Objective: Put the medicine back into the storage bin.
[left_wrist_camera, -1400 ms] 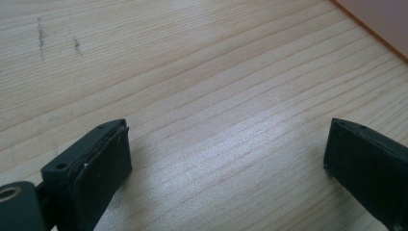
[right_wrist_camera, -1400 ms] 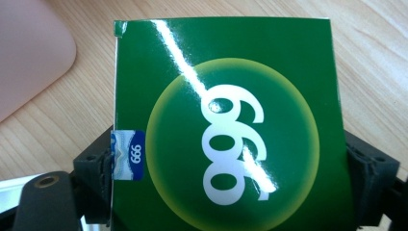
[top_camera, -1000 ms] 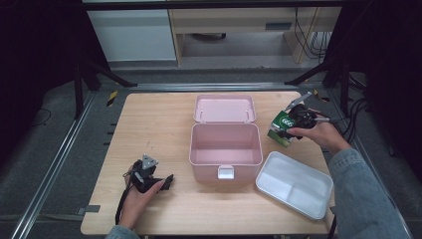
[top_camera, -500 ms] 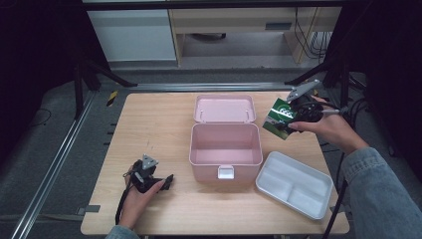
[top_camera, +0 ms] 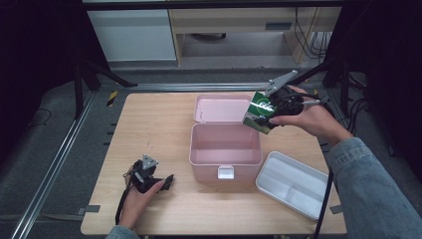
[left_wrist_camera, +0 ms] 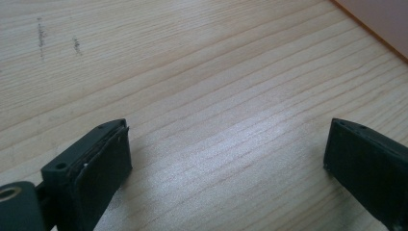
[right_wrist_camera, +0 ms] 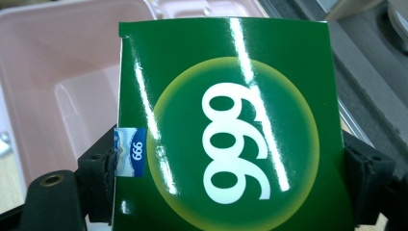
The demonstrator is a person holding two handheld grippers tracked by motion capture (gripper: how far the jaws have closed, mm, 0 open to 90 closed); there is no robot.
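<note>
Lab: railed test table (top_camera: 164,129) (dark surroundings).

1. Overhead light brightens the wooden table (top_camera: 164,129); the surroundings fall into near darkness.
2. White glare streaks cross the glossy green box (right_wrist_camera: 226,139).
3. The left gripper view looks soft, its dark jaws slightly blurred.

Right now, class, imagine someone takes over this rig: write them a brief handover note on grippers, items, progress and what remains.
Right gripper: shut on the glossy green cardboard box, held in the air at the far right corner of the open pink plastic case.
Left gripper: open, nothing between its jaws, low over the wooden table.
White plastic divided tray: right of the case.
Done: box picked up.
Left: probably lower it into the case, release.
</note>
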